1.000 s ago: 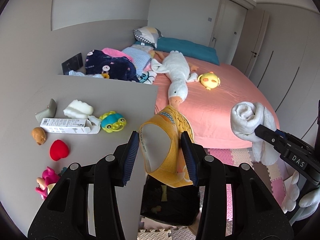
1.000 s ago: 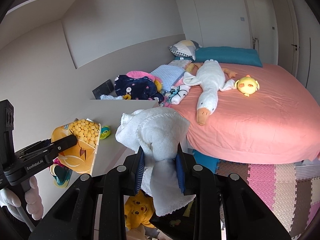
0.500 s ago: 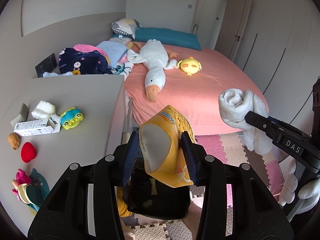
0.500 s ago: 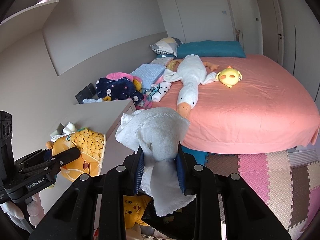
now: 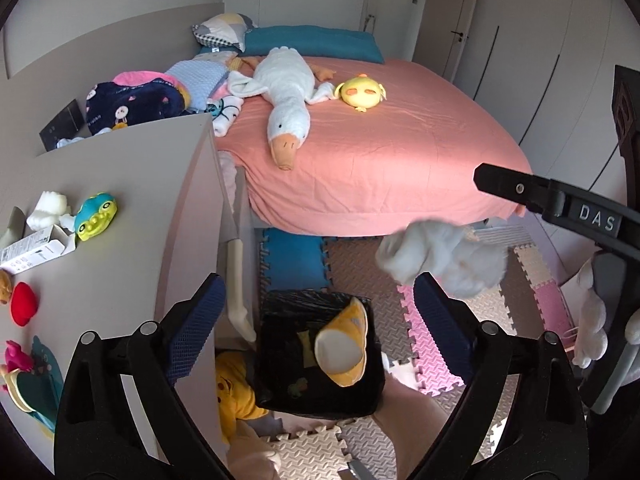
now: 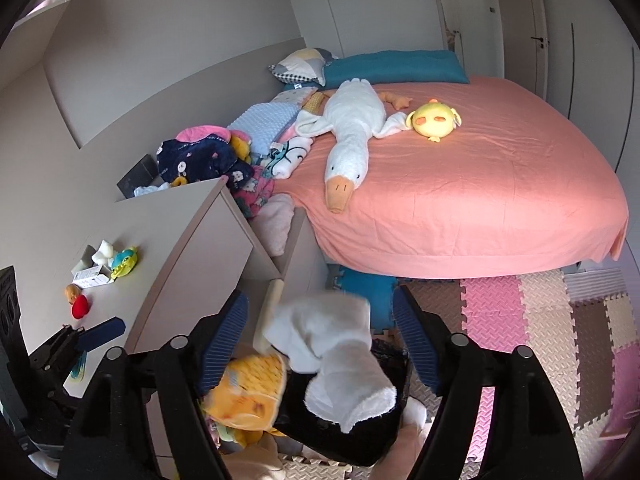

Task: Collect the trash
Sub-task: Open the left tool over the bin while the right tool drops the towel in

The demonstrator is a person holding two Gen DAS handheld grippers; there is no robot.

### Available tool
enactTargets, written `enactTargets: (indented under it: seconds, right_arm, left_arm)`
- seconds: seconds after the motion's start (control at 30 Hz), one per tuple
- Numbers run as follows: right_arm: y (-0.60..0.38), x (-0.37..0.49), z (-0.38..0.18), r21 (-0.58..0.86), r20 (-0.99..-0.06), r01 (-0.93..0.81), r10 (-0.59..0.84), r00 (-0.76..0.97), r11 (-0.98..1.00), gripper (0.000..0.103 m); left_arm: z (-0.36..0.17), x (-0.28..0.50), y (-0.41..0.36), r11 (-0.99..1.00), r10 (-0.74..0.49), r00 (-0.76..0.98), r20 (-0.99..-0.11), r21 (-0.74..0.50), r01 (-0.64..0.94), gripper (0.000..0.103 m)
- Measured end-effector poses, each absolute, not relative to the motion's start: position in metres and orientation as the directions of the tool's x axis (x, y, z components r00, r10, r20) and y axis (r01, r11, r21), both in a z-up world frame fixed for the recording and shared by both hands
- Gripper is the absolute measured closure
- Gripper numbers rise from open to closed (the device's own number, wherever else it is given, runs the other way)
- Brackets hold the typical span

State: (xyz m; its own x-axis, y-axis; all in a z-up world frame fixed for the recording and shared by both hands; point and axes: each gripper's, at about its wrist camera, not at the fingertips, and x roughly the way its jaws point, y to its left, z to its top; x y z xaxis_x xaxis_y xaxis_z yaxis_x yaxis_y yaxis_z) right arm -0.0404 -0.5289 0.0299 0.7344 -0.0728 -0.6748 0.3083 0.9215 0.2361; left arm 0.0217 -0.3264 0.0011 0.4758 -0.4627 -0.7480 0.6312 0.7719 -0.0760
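Dropping toward the black-lined bin [image 5: 320,356], the yellow snack bag [image 5: 344,344] and the white cloth [image 6: 336,356] are seen loose, blurred, gripped by nothing. Both the left gripper [image 5: 316,320] and right gripper [image 6: 320,336] are spread wide. A small carton [image 5: 34,252] is left near the desk's [image 5: 132,216] left edge, possibly trash.

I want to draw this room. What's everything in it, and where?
bin: 1, black, floor by the cabinet
snack bag: 1, yellow, dropping into the bin
towel: 1, white, mid-air over the bin
goose: 1, white, on the bed
chick: 1, yellow, on the bed
bed: 1, pink
cabinet: 1, beige, left
frog toy: 1, green, on the cabinet
box: 1, white, on the cabinet
left tongs: 1, black, open
right tongs: 1, black, open
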Motion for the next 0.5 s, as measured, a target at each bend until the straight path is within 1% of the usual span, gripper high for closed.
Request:
enactTargets:
  seconds: [0.13,0.5]
  right_arm:
    - [-0.529,-0.043,0.030,0.254,-0.662,0.303,-0.063,0.746,0.918,0.024]
    - [-0.508,-0.041,0.033,0.264,-0.646,0.262,-0.031,0.762,0.928,0.024]
  left_arm:
    - [0.004,0.020,-0.318,0.793,-0.432,0.515,-0.740,-0.040,0.608,0.011]
    - [0.011,0.019,-0.284,0.836,-0.398,0.562,-0.725,-0.034,0.548,0.011]
